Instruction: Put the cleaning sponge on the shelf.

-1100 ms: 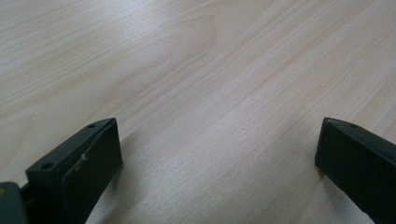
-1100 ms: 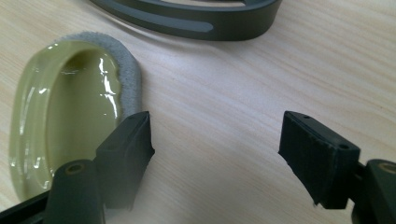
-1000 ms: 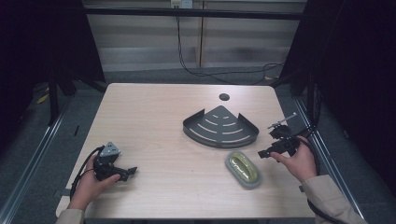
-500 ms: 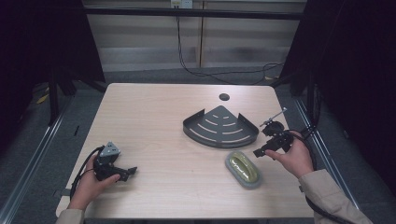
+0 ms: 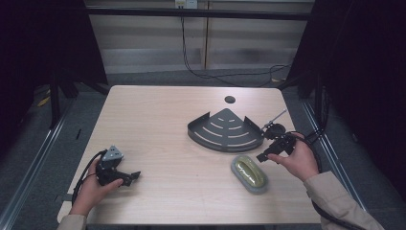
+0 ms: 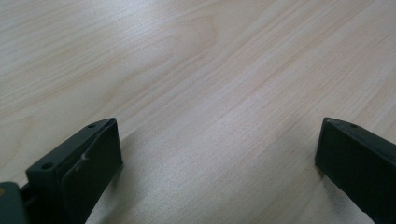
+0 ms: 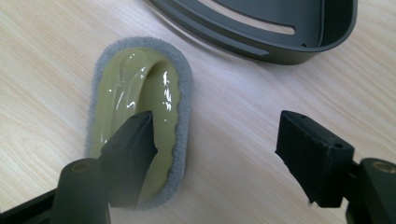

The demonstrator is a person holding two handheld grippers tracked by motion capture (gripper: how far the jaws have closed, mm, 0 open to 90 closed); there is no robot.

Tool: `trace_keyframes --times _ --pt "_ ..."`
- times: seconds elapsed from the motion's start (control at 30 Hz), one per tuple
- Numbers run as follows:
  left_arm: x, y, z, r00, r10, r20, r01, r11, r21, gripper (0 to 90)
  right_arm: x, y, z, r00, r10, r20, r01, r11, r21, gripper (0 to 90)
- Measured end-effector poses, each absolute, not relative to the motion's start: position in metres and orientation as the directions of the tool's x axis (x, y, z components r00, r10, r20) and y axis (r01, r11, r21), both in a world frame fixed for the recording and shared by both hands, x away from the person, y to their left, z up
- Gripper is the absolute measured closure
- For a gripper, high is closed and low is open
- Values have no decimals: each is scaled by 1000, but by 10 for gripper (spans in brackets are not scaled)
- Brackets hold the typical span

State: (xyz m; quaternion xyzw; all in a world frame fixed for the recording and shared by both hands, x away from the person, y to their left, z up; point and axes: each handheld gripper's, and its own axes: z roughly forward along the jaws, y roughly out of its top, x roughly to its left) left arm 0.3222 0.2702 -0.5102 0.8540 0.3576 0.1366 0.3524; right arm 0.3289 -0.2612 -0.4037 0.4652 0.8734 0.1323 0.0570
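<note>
Right hand-held gripper (image 5: 266, 154) seen at right of centre in the high view, lower right of the dark corner shelf (image 5: 225, 130) and just upper right of the sponge (image 5: 249, 173). Jaws released, nothing between them; in the right gripper view (image 7: 217, 140) one jaw overlaps the sponge (image 7: 140, 112) in the picture, the other stands over bare tabletop (image 7: 243, 154), contact with the sponge not determinable. Against the earlier frames: moved in from the right edge of the tabletop toward the sponge, now closer to the shelf's rim and to the sponge; jaw gap narrowed only slightly, nothing gripped.

Sponge lying flat at lower right of centre on the tabletop (image 5: 158, 120), yellow-green glossy top inside a grey foam border, long axis running upper left to lower right. Position unchanged from the earlier frames. Near the front curved wall of the shelf, not touching.

Corner shelf (image 7: 261, 28) resting flat right of centre, curved wall toward the bottom of the frame. Unchanged.

Left hand-held gripper (image 5: 125, 177) at lower left of the high view, held low over the tabletop. Jaws released, wide apart, bare wood (image 6: 210, 93) between them in the left gripper view (image 6: 219, 144). Same place as in the earlier frames.
</note>
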Motion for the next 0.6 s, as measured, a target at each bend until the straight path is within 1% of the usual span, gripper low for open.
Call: trace_keyframes --times 0.23,0.6 --pt "322 270 -510 707 707 -19 515 -496 699 0 329 -251 -404 -583 812 36 790 556 259 286" --pt "322 270 -510 708 706 -18 514 -497 699 0 328 -234 -405 -609 791 57 776 578 253 312"
